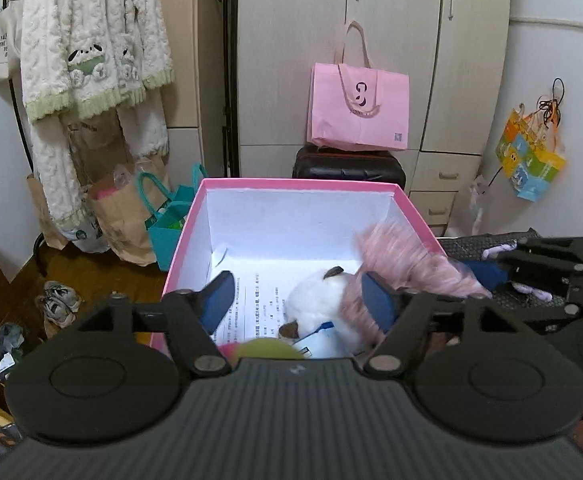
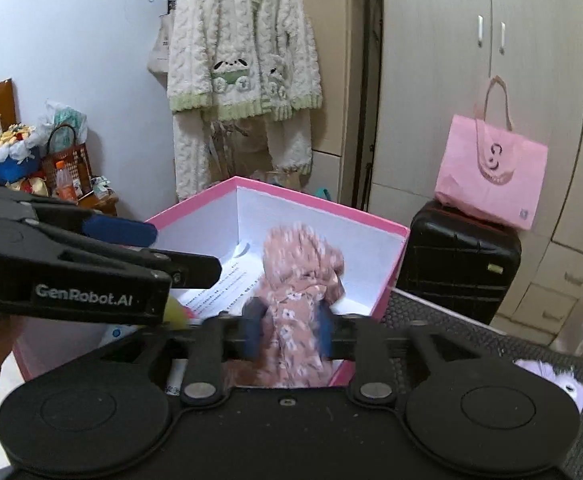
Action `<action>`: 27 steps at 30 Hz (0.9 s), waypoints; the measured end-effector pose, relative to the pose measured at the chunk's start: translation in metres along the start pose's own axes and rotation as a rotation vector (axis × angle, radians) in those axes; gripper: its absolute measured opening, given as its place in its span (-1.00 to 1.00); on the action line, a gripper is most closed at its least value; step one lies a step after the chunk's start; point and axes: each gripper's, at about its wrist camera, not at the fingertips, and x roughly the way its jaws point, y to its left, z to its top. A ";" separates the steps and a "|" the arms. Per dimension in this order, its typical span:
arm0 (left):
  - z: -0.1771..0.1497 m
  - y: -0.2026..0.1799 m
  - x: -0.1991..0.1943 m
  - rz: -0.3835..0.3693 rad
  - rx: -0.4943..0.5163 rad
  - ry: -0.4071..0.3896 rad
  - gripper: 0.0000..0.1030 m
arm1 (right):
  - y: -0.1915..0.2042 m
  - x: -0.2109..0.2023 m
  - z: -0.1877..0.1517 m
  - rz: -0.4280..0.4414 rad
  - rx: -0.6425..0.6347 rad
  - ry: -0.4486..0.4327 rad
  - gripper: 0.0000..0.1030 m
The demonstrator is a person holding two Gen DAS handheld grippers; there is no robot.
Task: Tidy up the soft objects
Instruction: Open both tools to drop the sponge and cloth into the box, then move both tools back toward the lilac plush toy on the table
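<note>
Partway, by my reading. Pink box [image 1: 413, 216] already holds a white plush toy [image 1: 319, 300] and a yellow-green ball [image 1: 269, 350] on printed paper. Right gripper [image 2: 287, 334], jaws clenched on a pink floral soft item [image 2: 297, 280], carries it over the box rim. Left gripper [image 1: 297, 300] hovers above the box, jaws released, empty. Purple plush [image 2: 563, 380] lies on the tabletop [image 2: 471, 344], not yet boxed.

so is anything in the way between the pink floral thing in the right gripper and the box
Nothing visible blocks it. The right gripper holds the pink floral cloth item over the open pink box. The left gripper hovers open over the white plush, to one side.
</note>
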 end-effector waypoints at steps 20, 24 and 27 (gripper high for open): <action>-0.021 -0.006 -0.073 -0.024 0.069 -0.040 0.65 | 0.027 -0.055 -0.013 -0.047 -0.105 -0.033 0.69; -0.026 -0.012 -0.091 -0.027 0.106 -0.046 0.69 | 0.031 -0.076 -0.018 -0.032 -0.125 -0.034 0.69; -0.028 -0.016 -0.104 -0.042 0.132 -0.042 0.72 | 0.034 -0.092 -0.023 -0.007 -0.136 -0.034 0.70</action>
